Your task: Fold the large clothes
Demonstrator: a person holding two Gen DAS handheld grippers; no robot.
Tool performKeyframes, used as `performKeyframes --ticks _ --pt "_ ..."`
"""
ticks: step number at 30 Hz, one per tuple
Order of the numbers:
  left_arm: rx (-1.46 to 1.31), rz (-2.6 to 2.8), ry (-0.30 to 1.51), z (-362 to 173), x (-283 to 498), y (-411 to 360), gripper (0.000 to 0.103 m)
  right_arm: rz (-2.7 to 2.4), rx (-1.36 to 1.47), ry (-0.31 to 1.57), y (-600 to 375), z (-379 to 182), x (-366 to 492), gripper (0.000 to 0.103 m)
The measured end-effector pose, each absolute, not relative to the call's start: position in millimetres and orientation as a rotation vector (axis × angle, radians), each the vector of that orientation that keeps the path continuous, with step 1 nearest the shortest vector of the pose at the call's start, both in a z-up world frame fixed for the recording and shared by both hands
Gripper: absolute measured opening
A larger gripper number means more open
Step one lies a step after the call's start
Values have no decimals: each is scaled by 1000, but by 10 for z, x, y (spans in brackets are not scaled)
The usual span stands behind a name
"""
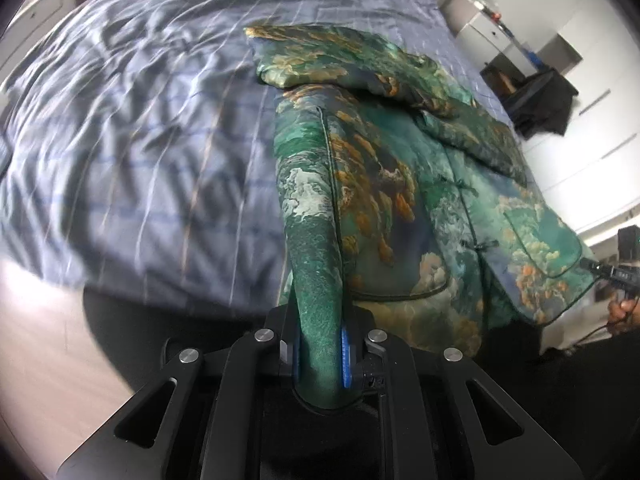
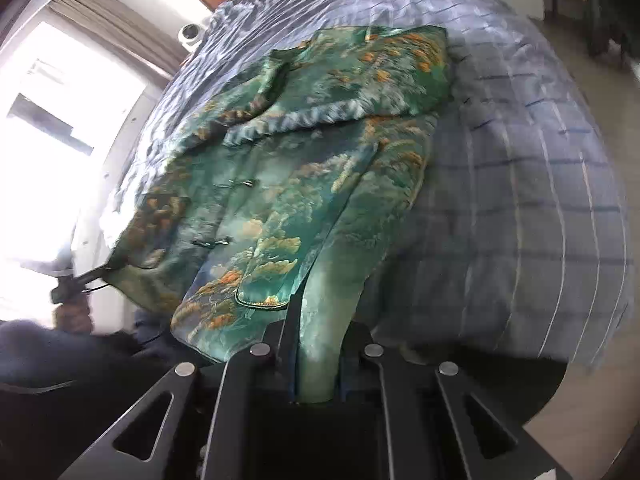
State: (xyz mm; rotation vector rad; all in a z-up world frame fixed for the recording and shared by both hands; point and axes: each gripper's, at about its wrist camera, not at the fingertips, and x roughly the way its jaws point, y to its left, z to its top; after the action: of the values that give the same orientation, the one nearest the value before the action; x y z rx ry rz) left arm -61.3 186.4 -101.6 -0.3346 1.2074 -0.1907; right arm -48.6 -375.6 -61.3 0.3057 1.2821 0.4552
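A green patterned jacket [image 1: 400, 184] lies on a blue checked bedspread [image 1: 140, 140], its near hem clenched by the left gripper [image 1: 320, 354] and right gripper [image 2: 318, 360]; white cabinets [image 1: 592, 92] stand far right.

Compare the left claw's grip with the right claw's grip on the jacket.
The left claw pinches a dark green fold at the hem corner on the jacket's left side in its view; blue pads show. The right claw pinches a paler fold at the opposite corner. Both are shut on fabric, lifted off the striped bedding.
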Motion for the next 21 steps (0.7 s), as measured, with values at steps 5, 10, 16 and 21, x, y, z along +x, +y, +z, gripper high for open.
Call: performKeyframes --ticks 5,10,16,21 --pt "-467 -206 1143 -715 -621 2068 12 522 480 1239 -3826 -250 -471 13" --pt "-661 -247 1010 -466 97 2316 12 552 568 1051 -3914 31 134 13" --pt "-618 -237 955 -459 1410 2196 12 518 614 946 -3903 -103 1246 13" --pt "-516 -168 1005 -811 2293 1955 18 389 722 968 -4110 -713 2174 13"
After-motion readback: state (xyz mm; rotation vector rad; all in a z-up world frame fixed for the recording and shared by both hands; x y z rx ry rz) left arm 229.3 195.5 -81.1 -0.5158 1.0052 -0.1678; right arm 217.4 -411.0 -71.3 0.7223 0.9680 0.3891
